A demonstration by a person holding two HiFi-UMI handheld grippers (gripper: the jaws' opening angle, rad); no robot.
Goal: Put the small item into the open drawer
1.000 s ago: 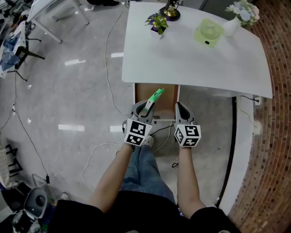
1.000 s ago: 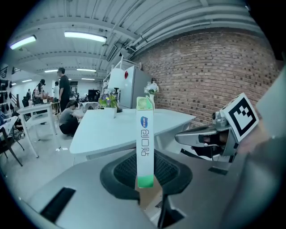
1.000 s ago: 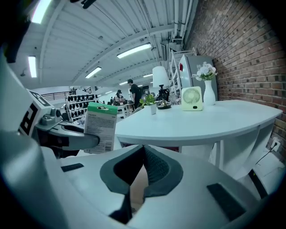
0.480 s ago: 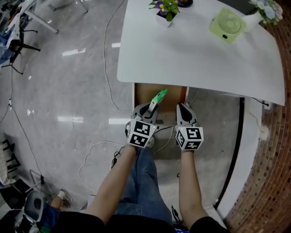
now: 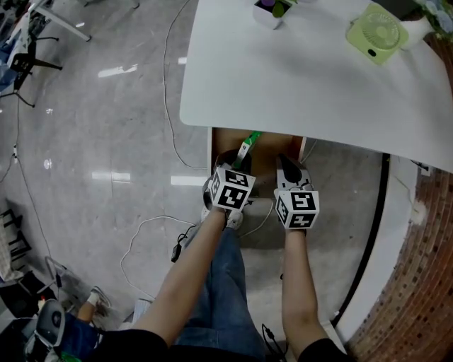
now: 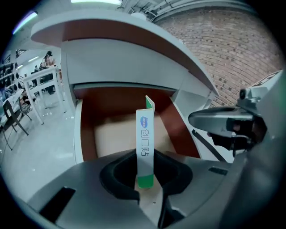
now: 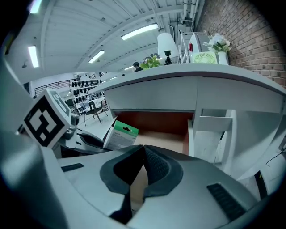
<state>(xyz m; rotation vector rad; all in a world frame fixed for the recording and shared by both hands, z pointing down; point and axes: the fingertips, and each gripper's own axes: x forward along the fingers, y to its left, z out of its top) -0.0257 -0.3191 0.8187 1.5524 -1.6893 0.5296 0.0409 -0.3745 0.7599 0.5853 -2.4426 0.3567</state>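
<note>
Both bare forearms (image 5: 190, 277) reach forward, side by side. The left grey two-jaw gripper (image 5: 236, 161) pinches a slim green-and-white box (image 5: 248, 144); the right grey two-jaw gripper (image 5: 286, 167) has its jaws pressed together.

Drawer (image 5: 228, 140): rear portion hidden beneath the white table (image 5: 304, 78).
Small box (image 5: 248, 145): lower end hidden behind the left gripper (image 5: 239, 161), just below the table's near edge; print too small to read in the head view.
Potted plant (image 5: 272, 8), at the table's far side: cut off by the top edge.

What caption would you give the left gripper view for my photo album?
The left claw grips a slim green-and-white box upright, facing the open brown drawer.
</note>
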